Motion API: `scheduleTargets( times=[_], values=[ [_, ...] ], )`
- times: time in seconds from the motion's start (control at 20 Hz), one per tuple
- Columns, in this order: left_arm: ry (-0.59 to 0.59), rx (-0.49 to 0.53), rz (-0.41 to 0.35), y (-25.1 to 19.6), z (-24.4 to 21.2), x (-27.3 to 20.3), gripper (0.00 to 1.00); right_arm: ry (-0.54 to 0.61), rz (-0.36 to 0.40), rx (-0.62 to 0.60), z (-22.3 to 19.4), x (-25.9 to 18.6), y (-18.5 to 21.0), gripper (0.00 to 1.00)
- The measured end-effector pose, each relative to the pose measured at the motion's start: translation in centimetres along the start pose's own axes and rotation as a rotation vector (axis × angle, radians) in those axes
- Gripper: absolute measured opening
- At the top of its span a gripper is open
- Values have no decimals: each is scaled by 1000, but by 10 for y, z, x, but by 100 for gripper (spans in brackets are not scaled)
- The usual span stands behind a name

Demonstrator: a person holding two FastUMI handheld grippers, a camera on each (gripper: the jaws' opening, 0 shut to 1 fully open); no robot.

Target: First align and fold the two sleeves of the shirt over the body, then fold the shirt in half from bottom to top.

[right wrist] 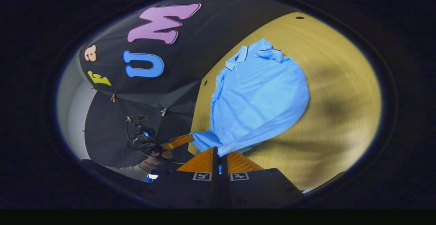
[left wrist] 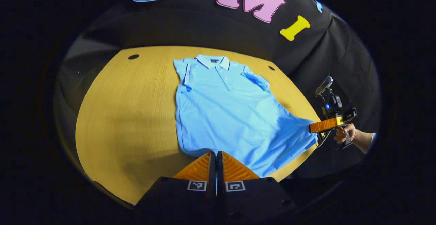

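Observation:
A light blue polo shirt lies face up on the wooden table, collar at the far end, both short sleeves turned in over the body. My left gripper is shut on the near left corner of the bottom hem. At the right, my right gripper pinches the other hem corner, which is pulled out past the table edge. In the right gripper view the shirt stretches away from my right gripper, shut on the hem, and the left gripper holds the hem's other end.
Black cloth walls close in the table's far side. Small dark holes mark the table's far corners. A hand holds the right gripper off the table's right edge. Bare wood lies beside the shirt.

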State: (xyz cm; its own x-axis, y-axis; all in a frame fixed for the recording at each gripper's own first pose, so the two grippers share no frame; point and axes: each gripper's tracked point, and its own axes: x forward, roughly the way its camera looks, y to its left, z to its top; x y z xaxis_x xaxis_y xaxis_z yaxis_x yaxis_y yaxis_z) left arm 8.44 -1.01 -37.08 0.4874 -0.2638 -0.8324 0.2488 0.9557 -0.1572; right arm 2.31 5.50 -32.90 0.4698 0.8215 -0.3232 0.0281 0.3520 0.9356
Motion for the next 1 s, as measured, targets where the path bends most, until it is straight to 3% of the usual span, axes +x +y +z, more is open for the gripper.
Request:
scheduleTargets(
  times=[0.2, 0.45, 0.5, 0.55, 0.65, 0.7, 0.75, 0.85, 0.95, 1.0],
  values=[
    [-114, -6, 28, 17, 78, -3, 6, -73, 44, -86, 67, 5, 29, 5],
    [-272, -88, 141, 66, 196, 11, 6, -140, 59, -198, 178, 27, 60, 0],
    [-287, -85, 163, 73, 217, 18, 6, -156, 65, -209, 204, 32, 65, 5],
    [-301, -74, 184, 79, 235, 25, 6, -173, 60, -221, 230, 38, 67, 0],
    [-321, -44, 225, 88, 263, 48, 6, -224, 34, -224, 282, 57, 62, 0],
    [-327, -28, 242, 92, 276, 63, 6, -249, 28, -215, 306, 66, 58, 5],
    [-332, -26, 261, 98, 287, 80, 6, -274, 8, -206, 327, 76, 50, 0],
    [-320, -70, 311, 115, 300, 117, 6, -303, -92, -209, 360, 98, 10, 0],
    [-298, -126, 385, 138, 298, 147, 6, -319, -232, -189, 386, 109, -36, 5],
    [-268, -122, 415, 148, 292, 161, 6, -335, -251, -157, 397, 115, -49, 5]
  ],
)
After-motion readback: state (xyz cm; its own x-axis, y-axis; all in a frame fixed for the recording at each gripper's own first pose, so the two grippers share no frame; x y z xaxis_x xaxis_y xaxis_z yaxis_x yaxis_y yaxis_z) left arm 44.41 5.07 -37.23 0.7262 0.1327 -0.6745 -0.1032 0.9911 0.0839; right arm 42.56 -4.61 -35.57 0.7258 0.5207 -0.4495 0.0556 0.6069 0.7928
